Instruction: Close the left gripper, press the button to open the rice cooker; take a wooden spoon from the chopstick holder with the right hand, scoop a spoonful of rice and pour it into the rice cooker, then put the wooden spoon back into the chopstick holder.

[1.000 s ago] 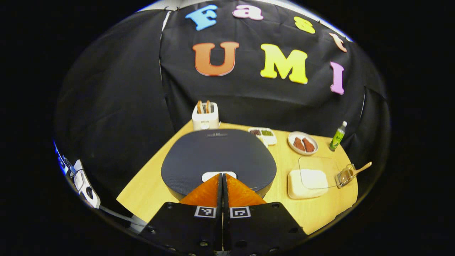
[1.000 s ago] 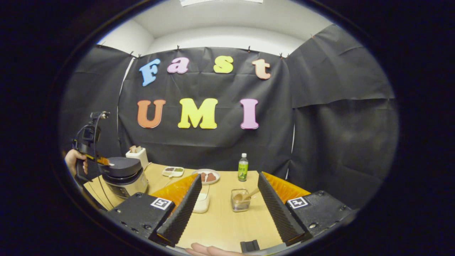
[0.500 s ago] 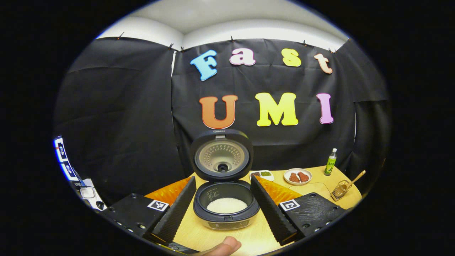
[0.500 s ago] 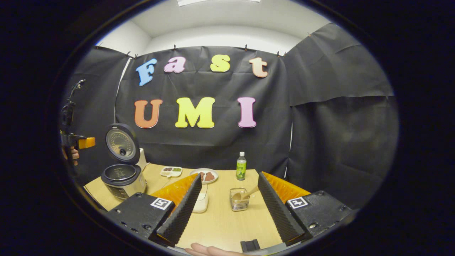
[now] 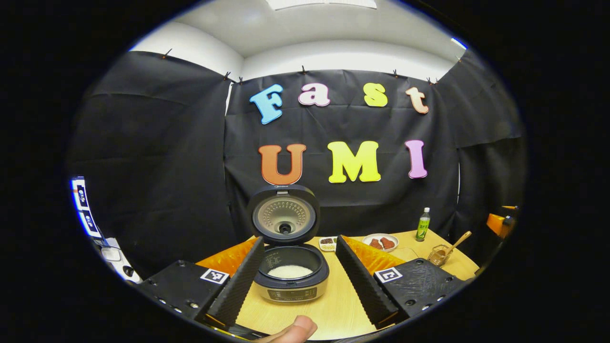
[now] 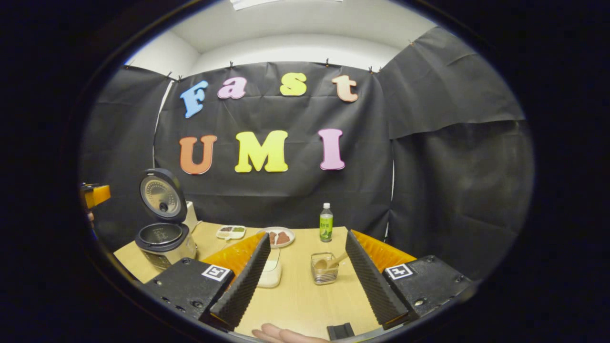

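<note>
The rice cooker (image 5: 290,278) stands on the table with its lid (image 5: 284,214) swung upright, and white rice lies in its pot. My left gripper (image 5: 299,239) is open, drawn back from the cooker, which sits framed between its fingers. The wire chopstick holder (image 6: 325,274) has the wooden spoon (image 6: 333,261) leaning in it. It stands ahead of my open right gripper (image 6: 307,236), between the fingers' lines and well apart from them. A white rice box (image 6: 270,274) sits beside my right gripper's left finger. The cooker (image 6: 164,238) also stands at the table's left end.
At the back of the table are a green bottle (image 6: 326,222), a plate of meat (image 6: 279,237) and a small divided dish (image 6: 230,231). A white toaster (image 6: 190,214) stands behind the cooker. A thumb (image 5: 290,328) shows at the bottom edge.
The left gripper was shut with its tips on the cooker's button; the lid has sprung up, and the gripper has opened and pulled back. The right gripper has hardly moved.
</note>
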`<state>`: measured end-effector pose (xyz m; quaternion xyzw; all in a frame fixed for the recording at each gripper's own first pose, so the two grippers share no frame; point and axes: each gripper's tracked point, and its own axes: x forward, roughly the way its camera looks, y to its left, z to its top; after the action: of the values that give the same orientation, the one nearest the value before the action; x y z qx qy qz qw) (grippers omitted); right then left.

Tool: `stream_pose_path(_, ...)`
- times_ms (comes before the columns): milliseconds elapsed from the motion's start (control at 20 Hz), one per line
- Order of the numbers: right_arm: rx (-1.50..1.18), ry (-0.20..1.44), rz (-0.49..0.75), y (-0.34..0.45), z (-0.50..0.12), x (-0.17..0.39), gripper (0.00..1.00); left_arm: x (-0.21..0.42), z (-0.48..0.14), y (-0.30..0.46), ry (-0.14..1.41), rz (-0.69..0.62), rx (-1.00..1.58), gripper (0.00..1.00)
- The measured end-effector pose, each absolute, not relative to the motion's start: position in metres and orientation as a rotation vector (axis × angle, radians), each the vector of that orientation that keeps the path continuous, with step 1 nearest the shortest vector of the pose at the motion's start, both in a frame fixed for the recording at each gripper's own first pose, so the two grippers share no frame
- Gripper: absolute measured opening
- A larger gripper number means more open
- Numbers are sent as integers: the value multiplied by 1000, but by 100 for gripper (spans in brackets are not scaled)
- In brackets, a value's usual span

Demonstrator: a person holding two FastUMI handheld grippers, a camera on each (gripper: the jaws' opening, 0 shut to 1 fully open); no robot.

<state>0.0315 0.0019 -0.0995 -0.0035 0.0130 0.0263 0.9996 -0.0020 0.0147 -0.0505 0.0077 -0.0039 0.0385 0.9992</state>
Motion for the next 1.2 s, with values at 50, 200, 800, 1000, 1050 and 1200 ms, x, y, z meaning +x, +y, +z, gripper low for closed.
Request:
stream_pose_path(50,-1,18,44,-5,-100,36,100,-7,-52,12,-12,71,19,96)
stream_pose_path(200,19,-2,16,-29,-110,56,100,-20,-51,2,-34,54,28,96)
stream_pose_path(800,64,46,-99,-103,-194,159,99,-65,-82,-41,-62,-34,58,100)
stream_pose_path(1000,95,114,-85,-110,-235,195,99,-66,-98,-53,-48,-59,70,96)
stream_pose_path(1050,106,139,-88,-112,-247,203,99,-65,-102,-56,-44,-63,70,96)
stream_pose_path(1200,85,147,-94,-116,-261,229,98,-59,-112,-69,-43,-102,105,95)
